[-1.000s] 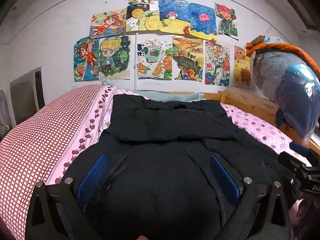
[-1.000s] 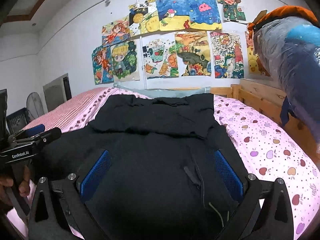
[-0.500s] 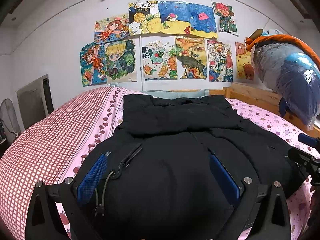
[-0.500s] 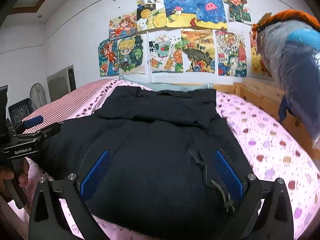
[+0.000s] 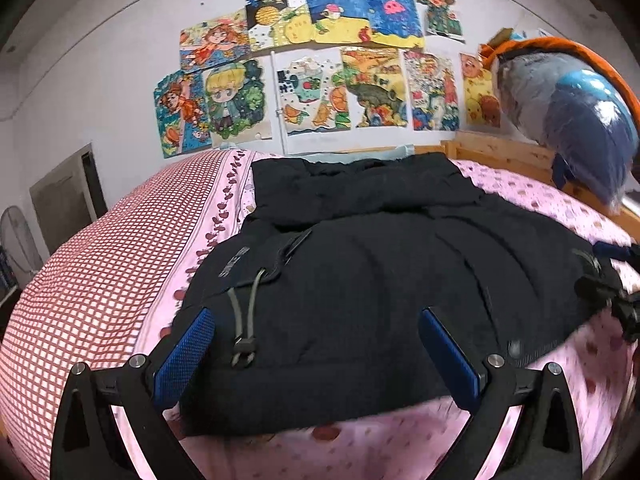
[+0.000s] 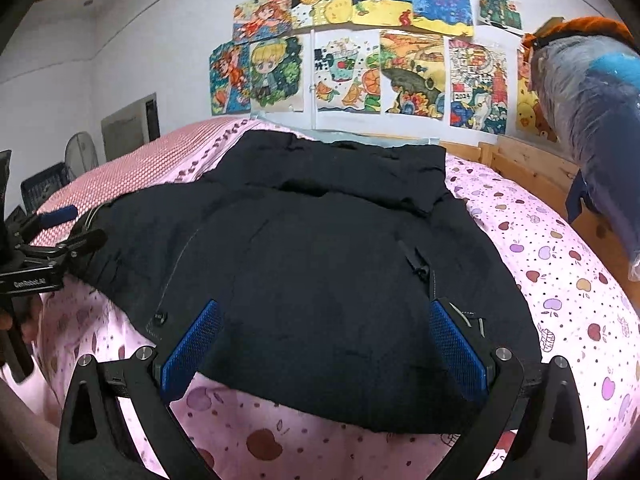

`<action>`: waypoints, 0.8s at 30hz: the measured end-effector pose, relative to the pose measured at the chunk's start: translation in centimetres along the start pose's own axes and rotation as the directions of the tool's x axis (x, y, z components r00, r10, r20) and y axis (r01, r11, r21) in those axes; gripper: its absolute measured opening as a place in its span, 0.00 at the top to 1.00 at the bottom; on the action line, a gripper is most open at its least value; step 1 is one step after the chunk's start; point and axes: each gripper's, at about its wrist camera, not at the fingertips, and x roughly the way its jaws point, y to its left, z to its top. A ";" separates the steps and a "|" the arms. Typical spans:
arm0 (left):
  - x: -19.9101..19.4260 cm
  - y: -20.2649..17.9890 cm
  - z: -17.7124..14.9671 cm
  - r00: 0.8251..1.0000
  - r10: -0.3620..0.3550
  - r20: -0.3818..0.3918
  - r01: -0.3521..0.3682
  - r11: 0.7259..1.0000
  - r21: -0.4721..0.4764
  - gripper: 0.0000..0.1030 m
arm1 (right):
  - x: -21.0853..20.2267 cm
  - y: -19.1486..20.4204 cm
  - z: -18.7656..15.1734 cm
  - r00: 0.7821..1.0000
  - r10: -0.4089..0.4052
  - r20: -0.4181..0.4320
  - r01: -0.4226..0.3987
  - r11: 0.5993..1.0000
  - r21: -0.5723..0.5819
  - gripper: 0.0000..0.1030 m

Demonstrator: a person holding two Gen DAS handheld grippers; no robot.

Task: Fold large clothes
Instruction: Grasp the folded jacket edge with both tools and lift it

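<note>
A large black padded jacket [image 5: 360,264] lies spread on the bed, its hood end toward the wall, also in the right wrist view [image 6: 320,248]. A drawstring with toggle [image 5: 244,320] lies on its near left part. My left gripper [image 5: 316,344] is open and empty, hovering over the jacket's near hem. My right gripper [image 6: 324,340] is open and empty over the hem on the right side. Each gripper shows at the edge of the other's view: the left one [image 6: 44,256], the right one [image 5: 612,288].
The bed has a pink fruit-print sheet [image 6: 560,288] and a red checked cover [image 5: 92,280] on the left. A wooden bed frame [image 5: 512,156] and a plastic-wrapped bundle [image 5: 576,120] stand at the right. Drawings cover the wall [image 5: 320,60]. A fan [image 6: 82,156] stands left.
Both grippers have pulled back and up from the jacket toward the bed's near edge; the hem and pink sheet in front now show. Both stay open.
</note>
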 end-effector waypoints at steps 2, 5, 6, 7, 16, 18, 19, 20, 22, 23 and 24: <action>-0.5 0.5 -0.7 1.000 -0.025 -0.006 0.025 0.999 0.033 0.00 | -0.3 0.2 -0.1 1.000 0.023 -0.007 -0.023 0.999 -0.023 0.02; -1.1 0.7 -1.9 0.999 -0.038 -0.028 0.041 0.993 0.107 0.00 | -0.6 0.4 -0.4 0.998 0.036 -0.042 -0.039 0.997 -0.063 0.02; -1.2 0.8 -2.3 0.998 -0.043 -0.037 0.047 0.991 0.126 0.00 | -0.7 0.4 -0.6 0.998 0.037 -0.051 -0.040 0.996 -0.074 0.02; -1.3 0.7 -2.6 0.998 -0.045 -0.041 0.050 0.988 0.144 0.00 | -0.8 0.4 -0.8 0.997 0.036 -0.065 -0.042 0.995 -0.086 0.02; 0.0 -0.2 -4.8 0.992 0.088 -0.086 -0.055 0.943 0.329 0.00 | -0.9 1.2 -1.8 0.989 -0.036 -0.141 0.012 0.986 -0.166 0.02; 0.0 -0.6 -5.1 0.992 0.099 -0.073 -0.066 0.929 0.365 0.00 | -0.9 1.1 -1.9 0.987 -0.051 -0.155 0.023 0.984 -0.177 0.02; 0.0 -0.8 -5.2 0.992 0.104 -0.065 -0.072 0.924 0.375 0.00 | -0.8 1.0 -2.0 0.984 -0.068 -0.167 0.035 0.980 -0.195 0.02; -0.1 -0.9 -5.3 0.992 0.107 -0.061 -0.076 0.923 0.378 0.00 | -0.8 1.0 -2.0 0.981 -0.082 -0.175 0.044 0.977 -0.209 0.02; -0.1 -1.0 -5.5 0.992 0.119 -0.045 -0.094 0.923 0.372 0.00 | -0.4 0.9 -2.1 0.971 -0.130 -0.201 0.073 0.961 -0.268 0.02; 0.0 -1.0 -5.5 0.992 0.122 -0.039 -0.099 0.924 0.370 0.00 | -0.2 0.9 -2.1 0.966 -0.138 -0.217 0.070 0.954 -0.293 0.02; 0.0 -1.1 -5.6 0.991 0.130 -0.032 -0.109 0.923 0.370 0.00 | 0.0 0.8 -2.0 0.963 -0.137 -0.232 0.063 0.951 -0.301 0.02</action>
